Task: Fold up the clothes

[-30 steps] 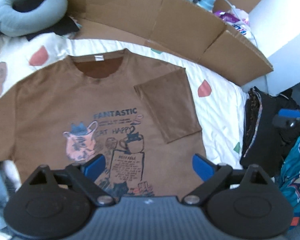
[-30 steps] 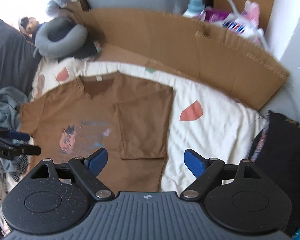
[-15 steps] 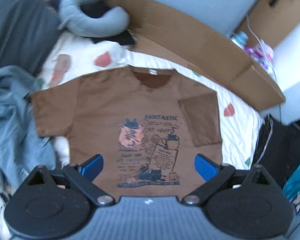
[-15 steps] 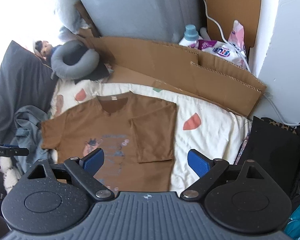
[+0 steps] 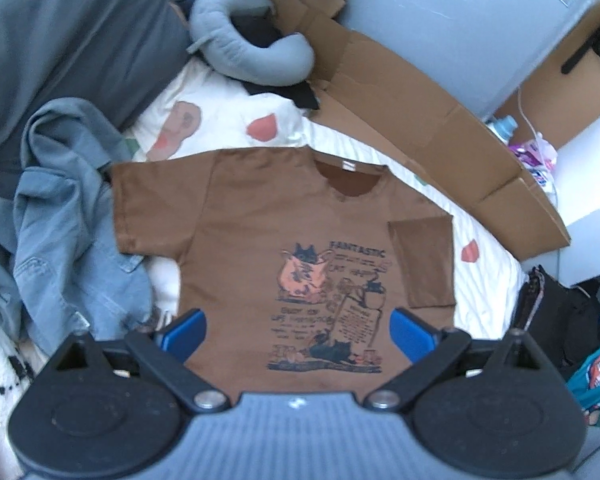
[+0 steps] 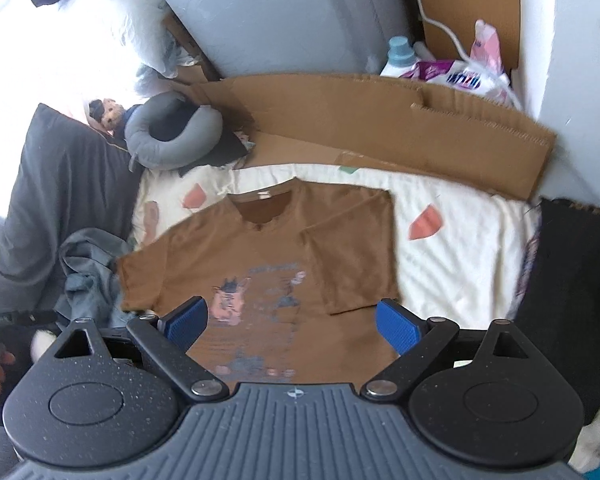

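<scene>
Left of the left gripper's (image 5: 296, 330) jaws a crumpled denim garment (image 5: 60, 216) lies bunched against the brown T-shirt's (image 5: 260, 232) outspread sleeve. Those jaws stand wide open with nothing between them, held above the shirt's hem. The shirt lies flat, print up, on the cream bedsheet (image 5: 220, 116) straight ahead of both grippers, its other sleeve folded in over the chest on the right. The right gripper (image 6: 294, 322) has just been opening its jaws; they gape empty, above the shirt's lower half. Beyond the collar runs flattened cardboard (image 6: 380, 120); right of the right jaws sits dark clothing (image 6: 572, 272).
</scene>
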